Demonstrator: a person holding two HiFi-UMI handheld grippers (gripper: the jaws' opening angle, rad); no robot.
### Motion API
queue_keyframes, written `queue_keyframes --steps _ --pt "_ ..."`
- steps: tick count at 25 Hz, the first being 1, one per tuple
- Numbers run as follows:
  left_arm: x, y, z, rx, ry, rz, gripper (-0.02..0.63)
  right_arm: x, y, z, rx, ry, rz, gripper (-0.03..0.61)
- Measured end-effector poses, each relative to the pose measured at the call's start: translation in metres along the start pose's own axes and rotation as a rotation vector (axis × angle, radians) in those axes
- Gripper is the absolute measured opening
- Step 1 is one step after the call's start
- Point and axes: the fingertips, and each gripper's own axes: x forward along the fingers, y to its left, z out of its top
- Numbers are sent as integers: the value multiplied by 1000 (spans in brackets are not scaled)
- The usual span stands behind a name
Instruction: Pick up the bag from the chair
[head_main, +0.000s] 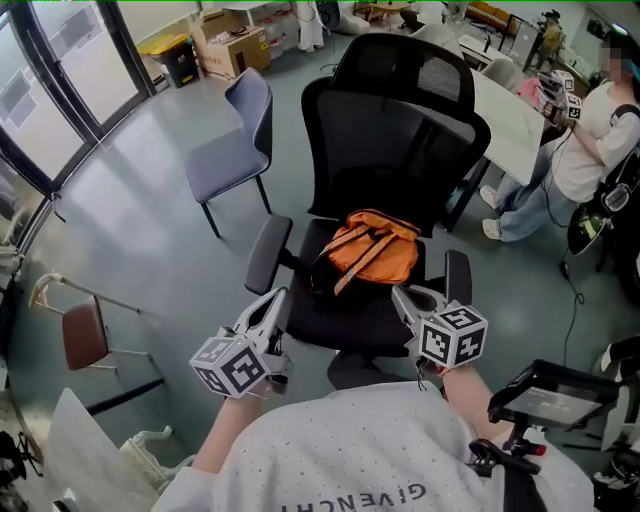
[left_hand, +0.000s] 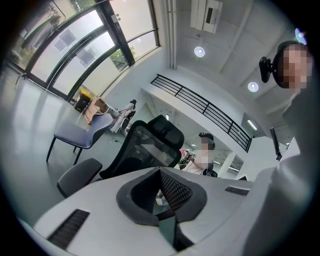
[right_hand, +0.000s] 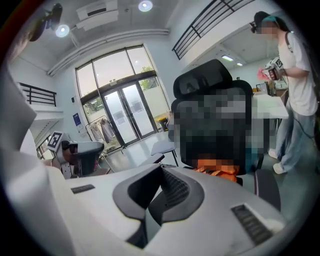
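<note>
**Two Empty Grippers Held Short of the Bag**

Both tools are held low in front of the black office chair (head_main: 395, 140), and nothing is gripped. The left gripper (head_main: 277, 298) is seen with its jaws brought together on nothing. The right gripper (head_main: 400, 295) is likewise closed and empty. In each gripper view the ribbed pads (right_hand: 172, 187) meet with nothing between them. The orange bag (head_main: 375, 248) is found slumped at the back of the seat (head_main: 345, 315), with its straps (head_main: 352, 272) spilled toward the front edge. It lies between the two armrests (head_main: 268, 252) and well apart from both sets of jaws.

The step in hand is judged to be the approach. One pair of jaws should be opened before the seat is reached, not over the bag. A strap or the gathered top is best aimed for, since soft fabric is likely to sag and slip if only a loose fold is pinched. The armrests should be cleared on the way in. The lift is best made straight up, so that no strap is caught on the chair.
</note>
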Motion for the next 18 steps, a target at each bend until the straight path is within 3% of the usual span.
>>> queue_keyframes --steps 7,11,18 --pt "62 18 -3 50 55 23 12 48 -62 10 69 -3 5 5" --pt "84 30 -4 46 95 64 12 66 -82 8 112 37 9 4" --pt "157 61 -19 59 179 94 12 122 -155 10 146 67 -10 5"
